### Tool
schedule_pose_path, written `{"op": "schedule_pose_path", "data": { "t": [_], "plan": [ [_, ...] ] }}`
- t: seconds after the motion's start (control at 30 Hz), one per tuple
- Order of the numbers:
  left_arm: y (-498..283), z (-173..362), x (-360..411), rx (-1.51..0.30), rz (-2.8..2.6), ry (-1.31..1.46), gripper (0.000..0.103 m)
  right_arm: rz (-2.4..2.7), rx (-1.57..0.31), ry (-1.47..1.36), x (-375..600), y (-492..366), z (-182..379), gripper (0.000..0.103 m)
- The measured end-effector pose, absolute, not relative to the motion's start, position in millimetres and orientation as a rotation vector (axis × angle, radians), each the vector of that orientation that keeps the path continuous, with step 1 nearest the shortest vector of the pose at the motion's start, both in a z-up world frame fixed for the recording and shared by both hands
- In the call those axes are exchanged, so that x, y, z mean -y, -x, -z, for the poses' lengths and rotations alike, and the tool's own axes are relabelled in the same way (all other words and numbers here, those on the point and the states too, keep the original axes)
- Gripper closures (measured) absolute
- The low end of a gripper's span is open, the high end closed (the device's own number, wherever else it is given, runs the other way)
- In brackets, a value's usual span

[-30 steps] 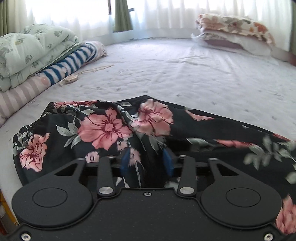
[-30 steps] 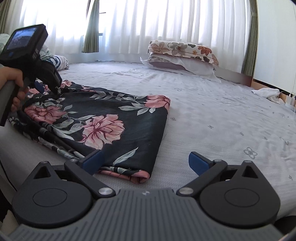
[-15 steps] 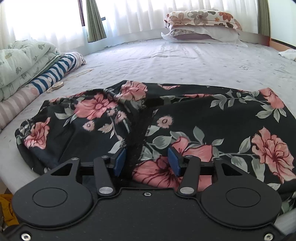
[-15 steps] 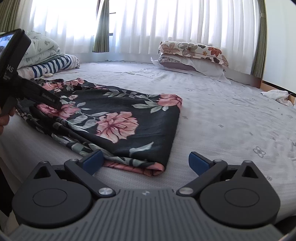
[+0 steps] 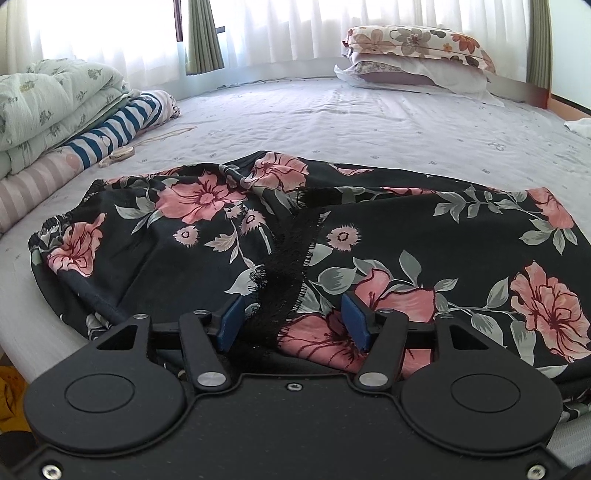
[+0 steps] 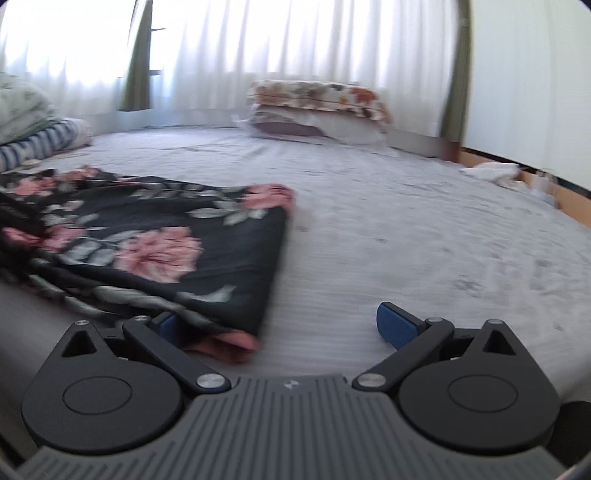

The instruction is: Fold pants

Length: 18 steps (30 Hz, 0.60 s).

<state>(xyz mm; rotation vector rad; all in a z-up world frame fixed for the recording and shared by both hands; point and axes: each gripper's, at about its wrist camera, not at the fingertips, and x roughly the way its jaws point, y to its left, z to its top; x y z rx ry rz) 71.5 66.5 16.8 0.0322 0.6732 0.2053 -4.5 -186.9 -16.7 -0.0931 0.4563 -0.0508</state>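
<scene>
Lying folded on the pale bed sheet [image 5: 369, 122], the black floral pants [image 5: 424, 236] stretch across the near part of the bed in front of you, their elastic waistband at the left end in the left wrist view and a strip of black lace trim [image 5: 291, 258] running down the middle toward your left gripper [image 5: 291, 319]. Your left gripper's jaws are opening; the lace and a fold of the cloth sit between the two blue pads [image 5: 231, 321], and the pads do not appear to press on the fabric. Your right gripper [image 6: 280, 325] is spread wide over the sheet, its left pad [image 6: 168, 323] just at the near right corner of the pants [image 6: 166, 251] and partly hidden by the cloth, its right pad [image 6: 395, 325] over bare sheet; nothing is pinched there, though this view is blurred. Beyond the pants, two stacked pillows [image 5: 413, 59] rest at the far end of the bed before white curtains [image 5: 280, 29]. To the left lie a folded pale green quilt [image 5: 48, 99] and a blue-and-white striped blanket [image 5: 122, 125]. A small white cloth [image 6: 491, 173] lies by the bed's right edge.
</scene>
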Motion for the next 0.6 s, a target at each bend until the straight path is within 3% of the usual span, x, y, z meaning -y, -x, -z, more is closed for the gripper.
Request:
{"op": "schedule_pose_path", "data": {
  "t": [0.6],
  "plan": [
    [-73.6, -12.1, -80.9, -0.666, -0.203, 0.008, 0.033, 0.142, -0.485, 0.001, 220.7, 8.6, 17.0, 0.0]
  ]
}}
